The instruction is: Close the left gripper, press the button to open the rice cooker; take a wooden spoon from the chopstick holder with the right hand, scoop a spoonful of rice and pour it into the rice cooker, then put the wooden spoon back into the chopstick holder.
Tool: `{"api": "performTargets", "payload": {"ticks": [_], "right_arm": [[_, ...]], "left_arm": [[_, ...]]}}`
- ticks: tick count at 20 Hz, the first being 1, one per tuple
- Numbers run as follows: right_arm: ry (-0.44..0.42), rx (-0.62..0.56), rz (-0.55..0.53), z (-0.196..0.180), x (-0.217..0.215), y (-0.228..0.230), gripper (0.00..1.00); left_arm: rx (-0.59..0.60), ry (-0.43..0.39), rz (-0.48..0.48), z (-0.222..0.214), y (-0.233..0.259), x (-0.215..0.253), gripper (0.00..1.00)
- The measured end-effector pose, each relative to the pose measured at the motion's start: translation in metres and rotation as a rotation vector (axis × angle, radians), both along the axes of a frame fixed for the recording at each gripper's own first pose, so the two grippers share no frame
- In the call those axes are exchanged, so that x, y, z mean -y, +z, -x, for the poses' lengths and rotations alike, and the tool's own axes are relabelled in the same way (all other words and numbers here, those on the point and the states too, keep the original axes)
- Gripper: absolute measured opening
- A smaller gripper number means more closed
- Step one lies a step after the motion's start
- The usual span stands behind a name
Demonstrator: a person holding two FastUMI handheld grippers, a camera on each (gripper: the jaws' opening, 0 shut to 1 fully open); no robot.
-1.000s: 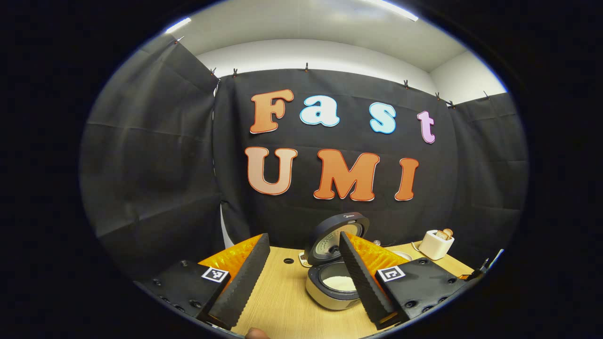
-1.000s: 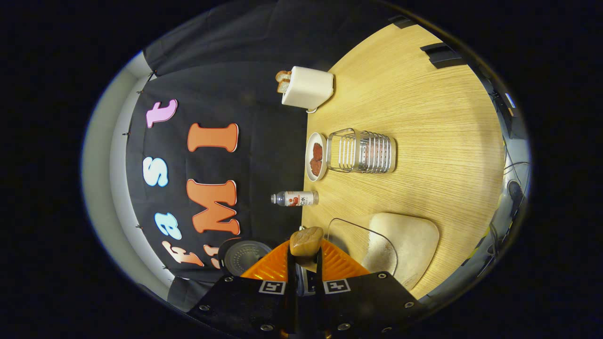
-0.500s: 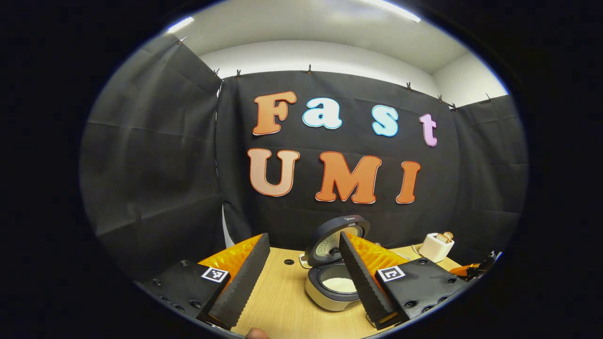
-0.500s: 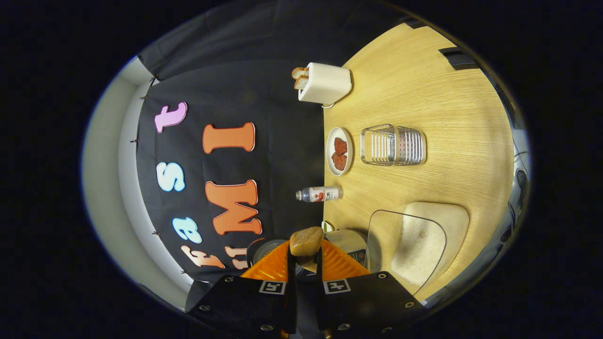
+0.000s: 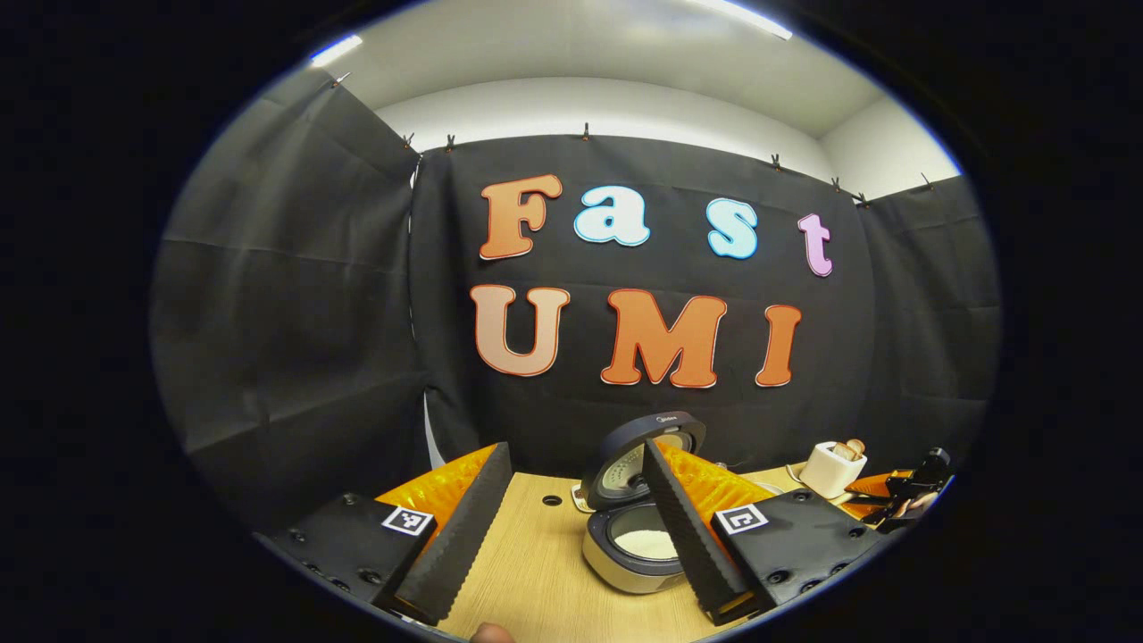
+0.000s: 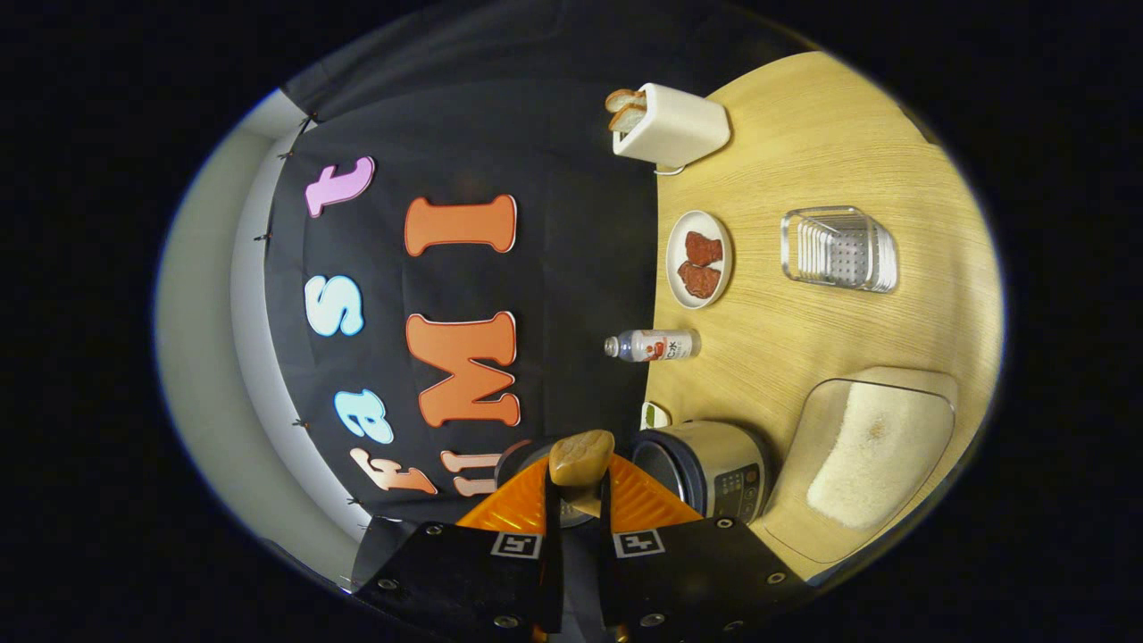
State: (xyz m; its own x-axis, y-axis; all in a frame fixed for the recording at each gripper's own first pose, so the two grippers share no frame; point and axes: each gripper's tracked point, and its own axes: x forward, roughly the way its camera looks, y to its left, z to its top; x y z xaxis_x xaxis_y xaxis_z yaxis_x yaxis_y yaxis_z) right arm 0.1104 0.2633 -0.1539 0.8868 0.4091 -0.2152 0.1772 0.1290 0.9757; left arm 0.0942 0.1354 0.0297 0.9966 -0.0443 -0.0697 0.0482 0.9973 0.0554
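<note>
Left gripper view: left gripper [image 5: 571, 527] spread wide, empty; one rice cooker [image 5: 636, 536], lid up, lower centre; one toaster [image 5: 830, 468] at right.

Right gripper view: right gripper [image 6: 579, 500] clamped on one wooden spoon [image 6: 580, 457], bottom centre; one chopstick holder [image 6: 839, 250] upper right; one plate [image 6: 699, 259], one bottle [image 6: 652, 345], one rice tub [image 6: 871, 446].

Your booth – black cloth wall [image 5: 295, 295] clipped along its top, white ceiling [image 5: 580, 45] with strip lights [image 5: 337, 49] above, light wooden table [image 6: 804, 143] at lower frame.
</note>
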Motion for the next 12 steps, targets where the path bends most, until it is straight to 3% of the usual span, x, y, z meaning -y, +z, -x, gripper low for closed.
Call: {"api": "performTargets", "payload": {"ticks": [8, 12], "right_arm": [[0.053, 0.050, 0.032, -0.063, -0.050, 0.036, 0.15], [0.066, 0.108, 0.126, -0.087, -0.069, 0.049, 0.15]], "left_arm": [[0.003, 0.060, 0.000, -0.005, 0.001, -0.021, 0.97], [0.012, 0.109, -0.010, -0.002, 0.005, -0.040, 0.97]]}}
